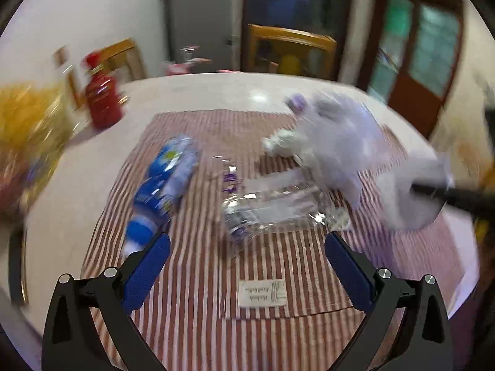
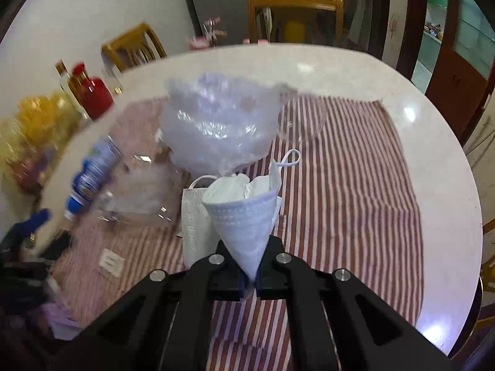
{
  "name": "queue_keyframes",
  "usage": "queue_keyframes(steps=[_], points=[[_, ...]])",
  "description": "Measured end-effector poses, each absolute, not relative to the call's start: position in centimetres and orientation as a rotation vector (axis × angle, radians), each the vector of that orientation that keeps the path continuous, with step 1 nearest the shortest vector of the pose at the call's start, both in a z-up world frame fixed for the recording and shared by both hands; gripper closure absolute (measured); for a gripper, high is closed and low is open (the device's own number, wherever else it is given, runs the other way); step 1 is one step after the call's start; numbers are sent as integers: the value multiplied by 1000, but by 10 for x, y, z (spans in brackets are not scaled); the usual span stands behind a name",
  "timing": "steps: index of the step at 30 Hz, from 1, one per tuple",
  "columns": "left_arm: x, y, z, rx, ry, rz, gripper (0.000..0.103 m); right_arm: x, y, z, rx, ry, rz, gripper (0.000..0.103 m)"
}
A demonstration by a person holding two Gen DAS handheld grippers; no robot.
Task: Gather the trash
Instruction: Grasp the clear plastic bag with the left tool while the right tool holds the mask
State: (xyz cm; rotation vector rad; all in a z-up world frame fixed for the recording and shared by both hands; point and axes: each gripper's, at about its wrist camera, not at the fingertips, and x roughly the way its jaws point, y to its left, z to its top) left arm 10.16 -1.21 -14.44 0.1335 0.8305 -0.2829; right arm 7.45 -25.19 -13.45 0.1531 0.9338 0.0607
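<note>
My right gripper (image 2: pixel 249 281) is shut on a white face mask (image 2: pixel 244 216), pinched into a cone that sticks up from the jaws above the striped cloth (image 2: pixel 340 185). In the left wrist view the mask (image 1: pixel 408 194) hangs at the right. My left gripper (image 1: pixel 247 238) is open, its blue pads (image 1: pixel 148 266) spread either side of a crushed clear bottle (image 1: pixel 272 204) lying just ahead. A blue-labelled bottle (image 1: pixel 161 191) lies to its left. A crumpled tissue (image 1: pixel 280 145) and a clear plastic bag (image 1: pixel 337 136) sit further back.
A white paper napkin (image 2: pixel 195 225) lies beside the mask. A red bottle (image 1: pixel 102 102) and yellow packaging (image 1: pixel 27 123) stand at the left of the round pale table (image 2: pixel 433 154). Wooden chairs (image 2: pixel 294 12) ring the far side. A label (image 1: pixel 261 293) is sewn on the cloth's near edge.
</note>
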Motion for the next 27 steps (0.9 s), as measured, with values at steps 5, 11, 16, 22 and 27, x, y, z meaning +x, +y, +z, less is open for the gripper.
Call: queue_keyframes(steps=[5, 11, 16, 22, 27], points=[[112, -50, -158, 627, 712, -400, 6, 64, -265, -125, 190, 908, 74, 98], [123, -82, -198, 969, 651, -479, 6, 61, -269, -129, 227, 908, 86, 98], [132, -102, -210, 1040, 601, -517, 6, 60, -273, -128, 239, 906, 83, 98], [168, -94, -214, 853, 756, -604, 41, 58, -276, -124, 249, 893, 85, 98], [190, -79, -211, 673, 871, -664, 74, 57, -279, -124, 255, 888, 75, 98]])
